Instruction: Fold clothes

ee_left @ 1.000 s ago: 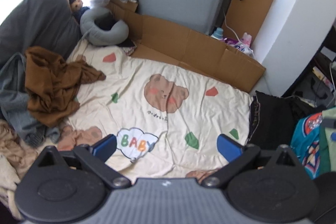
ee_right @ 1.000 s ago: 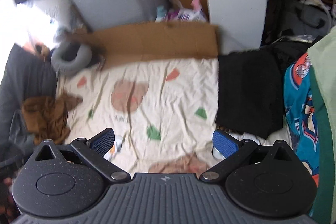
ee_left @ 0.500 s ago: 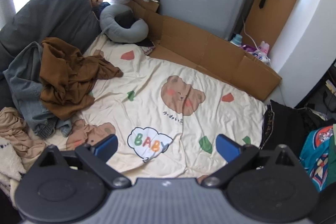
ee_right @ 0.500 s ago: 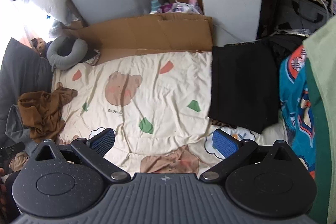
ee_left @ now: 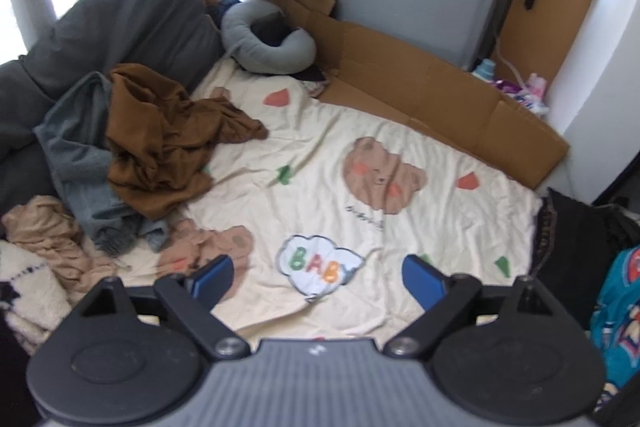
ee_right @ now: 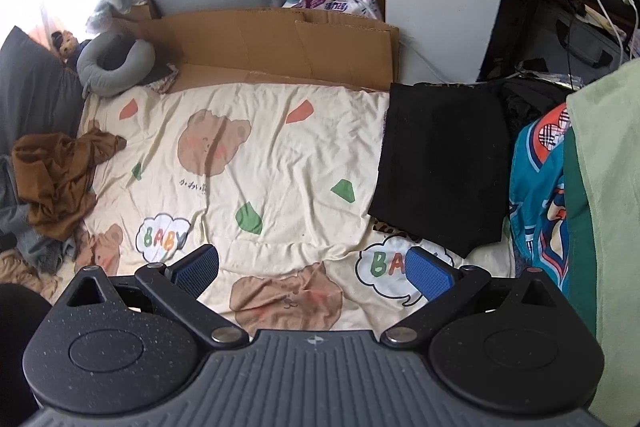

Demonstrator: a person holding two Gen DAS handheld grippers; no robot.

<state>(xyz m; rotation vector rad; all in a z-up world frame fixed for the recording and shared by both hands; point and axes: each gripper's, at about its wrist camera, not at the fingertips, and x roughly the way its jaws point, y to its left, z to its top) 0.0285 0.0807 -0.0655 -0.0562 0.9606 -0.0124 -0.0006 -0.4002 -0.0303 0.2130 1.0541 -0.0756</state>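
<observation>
While its jaws close on nothing, left hand-held gripper (ee_left: 318, 277) well short of brown garment (ee_left: 160, 143), perhaps a shirt.

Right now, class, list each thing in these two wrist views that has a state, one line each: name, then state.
Rust-brown garment: crumpled, unfolded, heaped on the grey one.
Grey-blue garment: crumpled, partly under the brown one.
Black garment: folded flat on the sheet's edge.
Cream bear-print sheet: spread out, wrinkled.
Left gripper: closing, nothing between its jaws.
Right gripper: open, empty.

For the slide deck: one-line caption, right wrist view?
Right gripper open and empty above bear-print sheet; folded black garment at right.
</observation>
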